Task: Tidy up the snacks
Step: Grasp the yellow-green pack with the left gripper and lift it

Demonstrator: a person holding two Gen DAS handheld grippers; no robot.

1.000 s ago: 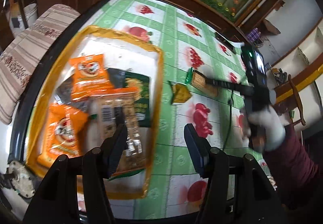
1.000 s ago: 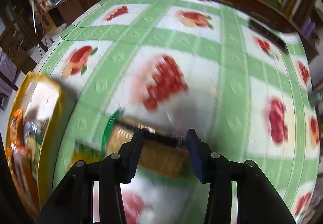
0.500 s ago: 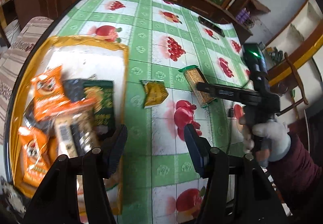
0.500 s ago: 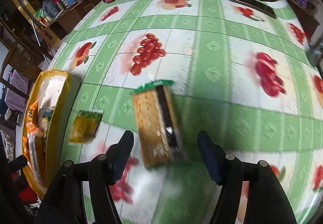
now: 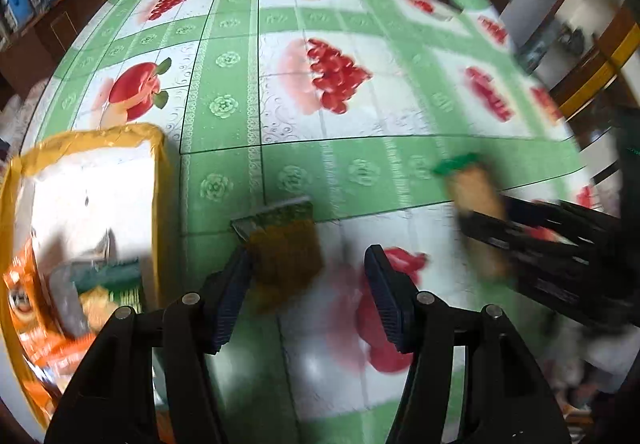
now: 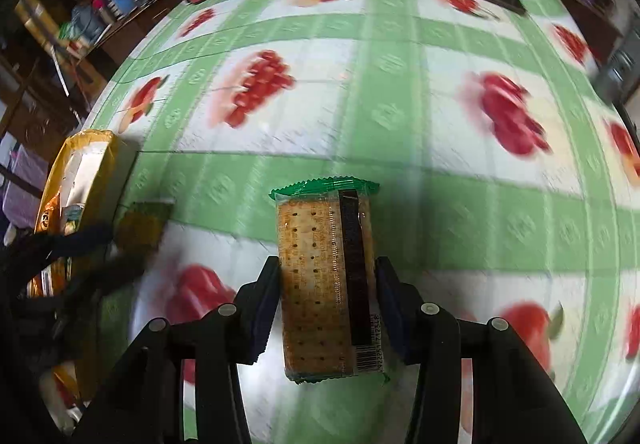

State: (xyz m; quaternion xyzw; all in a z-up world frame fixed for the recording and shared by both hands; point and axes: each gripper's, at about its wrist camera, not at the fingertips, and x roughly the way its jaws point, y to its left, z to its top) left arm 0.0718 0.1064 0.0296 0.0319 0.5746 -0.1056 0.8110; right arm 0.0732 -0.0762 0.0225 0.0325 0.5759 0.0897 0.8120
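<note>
The right gripper [image 6: 328, 300] jaws are closing on the cracker pack [image 6: 326, 280]; the left gripper [image 5: 308, 292] jaws hang open over the yellow packet [image 5: 286, 248] beside the tray [image 5: 158, 204].

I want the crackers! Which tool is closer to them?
Right. The right tool has the crackers between its closing pads. The left tool is off to the side, over the small yellow packet near the tray.
</note>
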